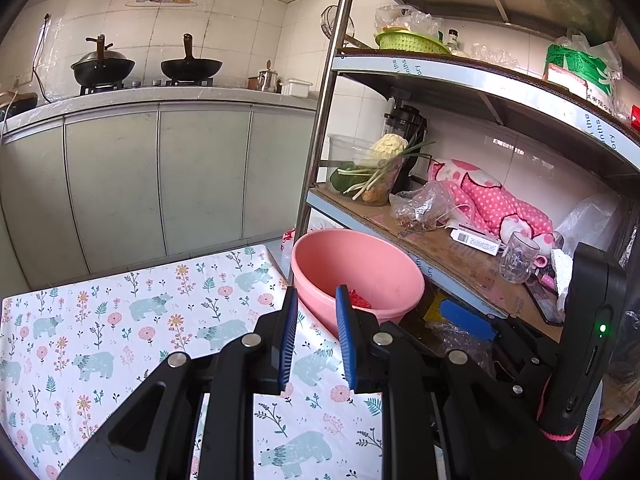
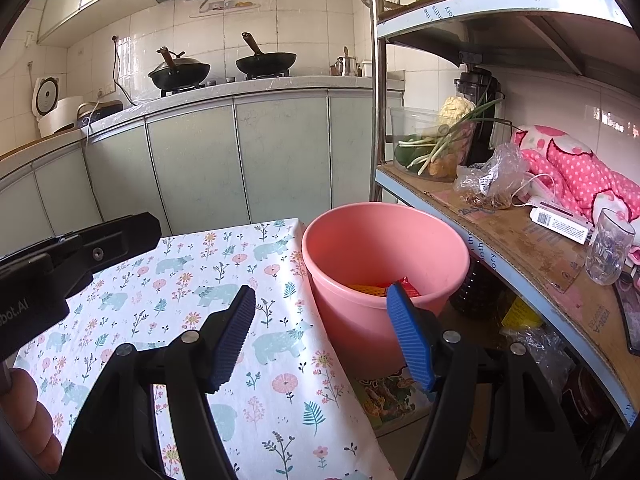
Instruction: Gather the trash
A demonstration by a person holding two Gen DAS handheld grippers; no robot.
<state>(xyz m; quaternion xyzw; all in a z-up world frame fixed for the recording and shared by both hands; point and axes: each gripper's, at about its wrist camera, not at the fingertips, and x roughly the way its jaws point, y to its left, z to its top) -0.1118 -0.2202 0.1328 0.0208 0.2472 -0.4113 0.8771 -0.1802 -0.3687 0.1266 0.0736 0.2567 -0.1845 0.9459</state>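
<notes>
Pink bucket (image 2: pixel 384 264) at 1 o'clock, against bench (image 2: pixel 256 360) right edge. Left hand-held gripper (image 1: pixel 314 300) narrow, empty; right hand-held gripper (image 2: pixel 320 300) released. Shelf (image 2: pixel 520 248) close at 3 o'clock.

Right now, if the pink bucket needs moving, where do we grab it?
Grip the pink bucket by its rim, one finger inside the wall and one outside, coming from above on the near side. The body looks too wide for the jaws; the thin upright rim is exposed. The right gripper is open and nearest.
</notes>
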